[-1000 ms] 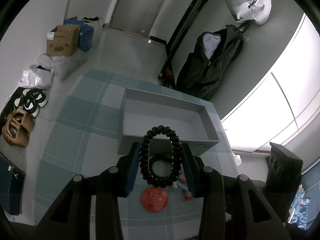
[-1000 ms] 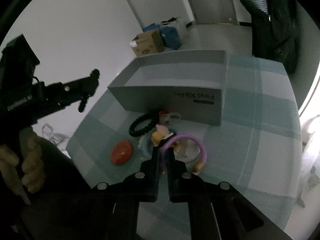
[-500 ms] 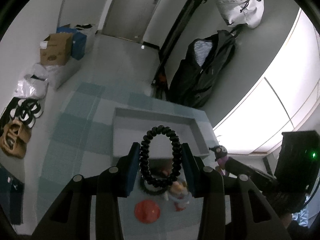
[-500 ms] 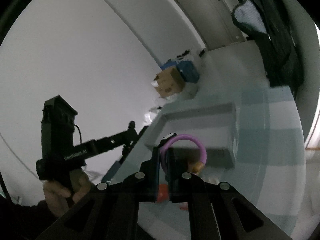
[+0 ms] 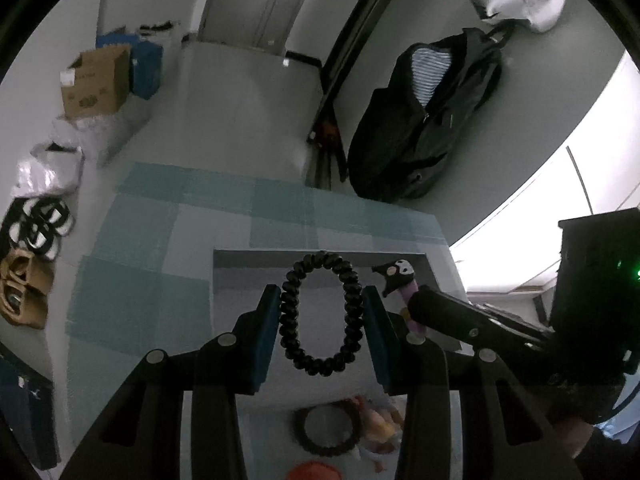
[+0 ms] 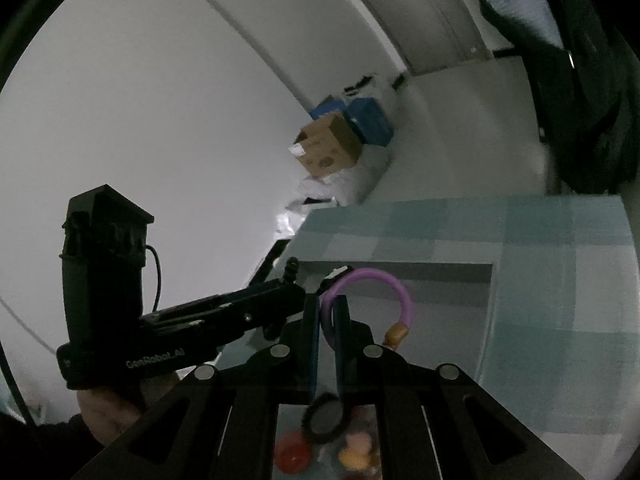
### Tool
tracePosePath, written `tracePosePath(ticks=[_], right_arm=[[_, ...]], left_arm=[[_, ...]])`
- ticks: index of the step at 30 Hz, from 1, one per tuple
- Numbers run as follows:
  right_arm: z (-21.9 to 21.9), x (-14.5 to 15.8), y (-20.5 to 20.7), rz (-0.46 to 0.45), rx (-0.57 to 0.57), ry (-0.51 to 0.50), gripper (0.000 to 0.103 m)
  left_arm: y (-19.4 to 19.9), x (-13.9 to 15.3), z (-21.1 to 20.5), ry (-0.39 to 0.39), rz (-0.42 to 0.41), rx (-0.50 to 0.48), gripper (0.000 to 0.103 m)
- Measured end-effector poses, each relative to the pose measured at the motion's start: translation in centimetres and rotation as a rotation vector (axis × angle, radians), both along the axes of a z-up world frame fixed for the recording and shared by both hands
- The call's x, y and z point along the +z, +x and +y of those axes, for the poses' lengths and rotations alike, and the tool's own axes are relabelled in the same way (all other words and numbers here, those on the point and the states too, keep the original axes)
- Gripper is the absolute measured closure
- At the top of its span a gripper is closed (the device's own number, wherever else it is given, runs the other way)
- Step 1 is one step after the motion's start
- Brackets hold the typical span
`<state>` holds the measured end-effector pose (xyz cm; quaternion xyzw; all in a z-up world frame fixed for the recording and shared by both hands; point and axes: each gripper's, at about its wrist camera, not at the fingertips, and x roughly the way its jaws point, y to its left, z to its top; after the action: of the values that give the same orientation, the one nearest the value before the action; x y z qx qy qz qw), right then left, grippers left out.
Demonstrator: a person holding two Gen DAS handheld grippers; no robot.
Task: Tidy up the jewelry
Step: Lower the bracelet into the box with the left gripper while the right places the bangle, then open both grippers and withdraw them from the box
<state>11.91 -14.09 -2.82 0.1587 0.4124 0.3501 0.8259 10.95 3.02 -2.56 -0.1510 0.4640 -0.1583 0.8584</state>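
My left gripper is shut on a black spiral hair tie and holds it above the grey open box. My right gripper is shut on a purple ring bracelet with a gold bead and a small black-and-white charm, also above the box. The two grippers are side by side, the right one showing in the left wrist view. On the table lie a black hair ring, a red round badge and small colourful pieces.
The table carries a teal checked cloth. Beyond it on the floor are a cardboard box, shoes and bags. A black jacket hangs by the wall.
Both grippers have risen from the table with their pieces and moved over the box. The right gripper has come close beside the left one.
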Motion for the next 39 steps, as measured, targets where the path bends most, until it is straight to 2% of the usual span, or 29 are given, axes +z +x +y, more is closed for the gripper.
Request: tracePosePath(ticks=[3,6,7,8,10,11,12,14,16,18,22,25,33,39], right_arm=[[-0.1,-0.8,0.6,0.016,0.001,0.003,0.096],[-0.5,-1.2,1.0,0.018,-0.004,-0.013,0.093],[-0.5,-1.2,1.1,0.017,-0.012,-0.02,0.087],[-0.6,-1.2,1.0,0.013,-0.022,-0.032,0.075],[-1.2,-1.0,0.7,0.0,-0.041,-0.034,0.063],[-1.5,-0.7,0.5,-0.008,-0.045,-0.017,0.062],[-1.9,-0.4,0.4,-0.018,-0.047,-0.003,0.061],[-2.3,0.2,-0.2,-0.046,-0.058,-0.007,0.049],[-2.8,0.7,-0.7,-0.064,-0.07,-0.001,0.048],[-3.0,0.9,-0.9,-0.063,-0.078,-0.002,0.048],[-3.1,1.5,-1.7,-0.08,-0.085,-0.005,0.041],[-3.6,2.0,-2.5,-0.095,-0.1,-0.009,0.039],[-4.7,3.1,-4.4,-0.127,-0.141,-0.017,0.028],[-4.9,3.5,-5.8,-0.143,-0.147,-0.046,0.023]], left_arm=[[0.5,-0.5,0.2,-0.023,0.023,0.005,0.067],[1.1,-0.9,-0.2,-0.054,0.065,-0.012,0.059],[1.3,-1.0,-0.3,-0.053,0.082,-0.02,0.059],[1.3,-1.2,-0.5,-0.055,0.091,-0.029,0.058],[1.2,-1.2,-0.7,-0.05,0.094,-0.039,0.056],[1.2,-1.1,-0.7,-0.053,0.089,-0.044,0.053],[1.0,-1.0,-0.8,-0.056,0.081,-0.047,0.046],[0.6,-0.5,-0.7,-0.055,0.05,-0.042,0.038],[0.3,0.0,-0.8,-0.04,0.027,-0.04,0.032],[0.0,0.3,-0.7,-0.026,0.018,-0.04,0.032],[-0.7,0.8,-0.8,0.005,0.003,-0.037,0.032],[-1.5,1.6,-0.6,0.022,-0.033,-0.029,0.032],[-4.1,3.4,0.2,0.077,-0.121,0.008,0.032],[-5.9,3.4,0.5,0.128,-0.138,0.018,0.032]])
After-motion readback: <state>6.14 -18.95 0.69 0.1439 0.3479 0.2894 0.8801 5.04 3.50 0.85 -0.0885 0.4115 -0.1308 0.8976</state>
